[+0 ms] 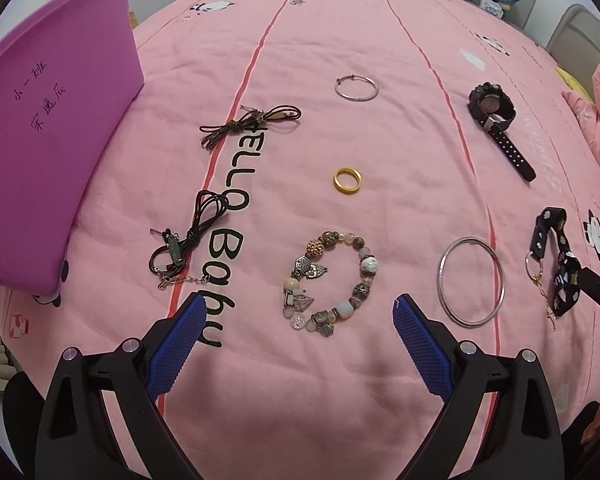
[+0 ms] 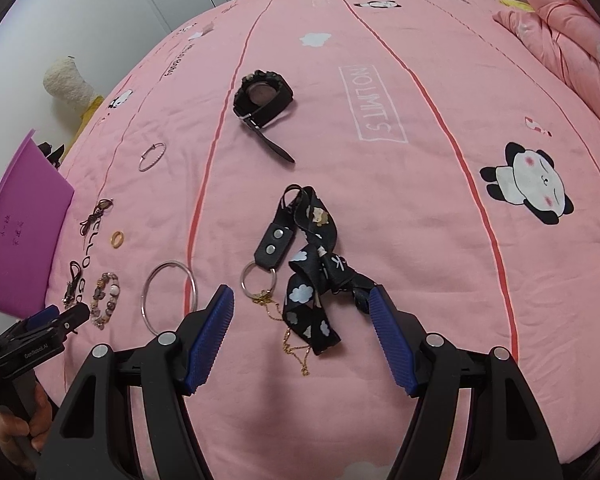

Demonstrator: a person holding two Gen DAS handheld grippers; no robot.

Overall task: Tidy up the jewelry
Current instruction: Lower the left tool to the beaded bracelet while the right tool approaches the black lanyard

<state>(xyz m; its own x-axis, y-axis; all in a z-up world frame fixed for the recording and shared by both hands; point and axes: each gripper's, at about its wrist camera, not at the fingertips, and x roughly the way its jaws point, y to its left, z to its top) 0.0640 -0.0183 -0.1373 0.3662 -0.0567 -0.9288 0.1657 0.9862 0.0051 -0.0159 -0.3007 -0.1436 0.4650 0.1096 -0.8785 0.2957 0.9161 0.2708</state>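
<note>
The left tongs (image 1: 298, 312) are open above the pink bed sheet (image 1: 400, 140), and nothing is between their blue pads. The beaded bracelet (image 1: 328, 280) lies just in front of them, in the gap between the two tips. To its right lies a large silver bangle (image 1: 471, 281), and to its left a black cord necklace (image 1: 184, 240) lies on the printed letters. A little farther is the gold ring (image 1: 347, 179), then a brown cord necklace (image 1: 252, 120) and a thin silver hoop (image 1: 357, 88). The purple box (image 1: 48, 140) stands at the left edge of the bed. The right tongs (image 2: 302, 308) are also open and hold nothing. Between their tips lies a black ribbon strap (image 2: 312, 280) with white clouds, joined to a key ring (image 2: 259, 280) and a thin gold chain (image 2: 296, 350). Farther away the black watch (image 2: 264, 100) lies on the sheet. A hand (image 2: 28, 428) grips the left handle.
</note>
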